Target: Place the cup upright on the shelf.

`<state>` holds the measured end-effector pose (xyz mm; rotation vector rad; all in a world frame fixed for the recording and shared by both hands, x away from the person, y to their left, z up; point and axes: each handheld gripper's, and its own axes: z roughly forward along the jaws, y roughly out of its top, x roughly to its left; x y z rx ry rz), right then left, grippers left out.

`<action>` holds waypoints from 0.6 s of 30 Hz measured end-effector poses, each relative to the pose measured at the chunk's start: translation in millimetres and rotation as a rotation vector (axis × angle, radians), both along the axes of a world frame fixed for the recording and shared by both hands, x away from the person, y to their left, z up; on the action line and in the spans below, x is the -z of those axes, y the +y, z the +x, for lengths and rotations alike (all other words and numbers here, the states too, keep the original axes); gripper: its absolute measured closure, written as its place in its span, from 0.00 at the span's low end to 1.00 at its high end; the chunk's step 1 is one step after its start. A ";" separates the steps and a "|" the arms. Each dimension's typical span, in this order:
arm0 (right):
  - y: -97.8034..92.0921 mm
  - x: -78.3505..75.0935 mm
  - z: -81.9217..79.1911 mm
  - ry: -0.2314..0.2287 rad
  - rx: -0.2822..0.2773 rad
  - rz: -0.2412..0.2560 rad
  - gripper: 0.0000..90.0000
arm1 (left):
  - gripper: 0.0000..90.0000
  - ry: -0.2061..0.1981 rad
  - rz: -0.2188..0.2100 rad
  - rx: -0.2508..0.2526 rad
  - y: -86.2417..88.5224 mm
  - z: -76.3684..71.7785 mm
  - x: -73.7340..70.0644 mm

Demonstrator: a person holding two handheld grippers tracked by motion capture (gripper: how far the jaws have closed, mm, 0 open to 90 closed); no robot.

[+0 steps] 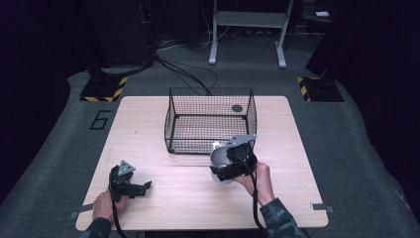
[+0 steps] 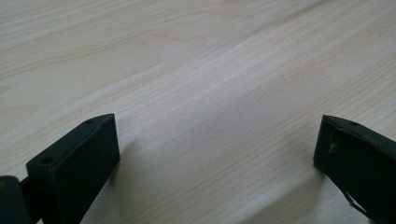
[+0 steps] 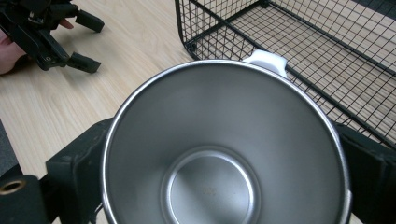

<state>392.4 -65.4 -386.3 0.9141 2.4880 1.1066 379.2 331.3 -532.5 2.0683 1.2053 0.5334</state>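
Right gripper (image 1: 229, 166) clamps cup (image 3: 224, 154) (steel) — beside basket (image 1: 210, 119)

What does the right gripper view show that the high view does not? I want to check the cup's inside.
Right gripper view alone: the bare steel inside of the cup and its white handle tab. High view alone: the floor, a metal stand and the whole table. Both: the wire basket, the left tool resting open on the table, and the right tool clamped on the cup.

Round steel cup with white handle (image 3: 224, 149) clamped between the right gripper's (image 3: 224, 163) 2 black jaws; black wire mesh basket (image 3: 327, 60) just behind; left gripper (image 3: 86, 42) far left on light wooden table (image 3: 116, 84).
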 end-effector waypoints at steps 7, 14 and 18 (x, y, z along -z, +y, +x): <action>-1.0 -12.6 6.4 -0.011 0.008 0.003 0.06 | 0.00 0.002 -0.001 0.001 0.1 0.0 -0.1; 2.2 -21.2 13.7 -0.032 -0.011 -0.018 0.06 | 0.00 0.004 -0.005 -0.001 -0.2 -0.1 0.0; 2.8 -26.1 18.2 -0.024 -0.011 -0.011 0.06 | 0.00 0.004 -0.003 0.002 0.0 0.0 -0.1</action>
